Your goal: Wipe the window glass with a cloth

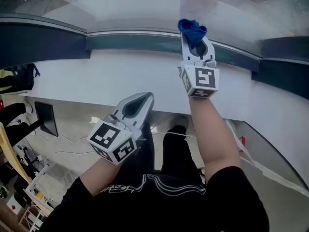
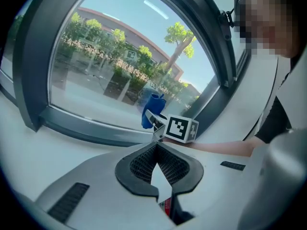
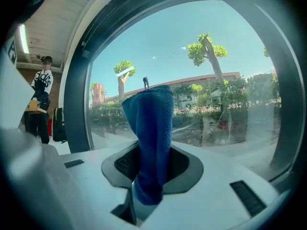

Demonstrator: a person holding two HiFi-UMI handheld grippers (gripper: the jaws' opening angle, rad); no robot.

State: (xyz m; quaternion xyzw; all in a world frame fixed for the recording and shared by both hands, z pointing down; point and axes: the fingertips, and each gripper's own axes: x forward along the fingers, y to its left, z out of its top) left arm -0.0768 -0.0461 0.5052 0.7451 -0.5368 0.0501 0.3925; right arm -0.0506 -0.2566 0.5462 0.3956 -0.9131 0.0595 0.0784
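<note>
With right gripper point(image 1: 192, 38) jaws clamped on the blue cloth point(image 3: 148, 138), bunched end ahead of the tips and near the window glass point(image 3: 201, 75), and left gripper point(image 2: 157, 163) jaws together on nothing, treat as soft, light, limp; pinch across a thick fold to prevent slipping.

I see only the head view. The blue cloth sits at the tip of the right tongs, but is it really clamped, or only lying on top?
Observer: Clamped. In the right gripper view the right tongs are shut on the blue cloth, which sticks up between them.
Operator: And the left tongs, do they hold anything?
Observer: No. The left gripper view shows the left tongs shut tip to tip, with nothing between.
Operator: Is somebody near the window?
Observer: Yes. The right gripper view shows a person standing indoors, left of the window frame.
</note>
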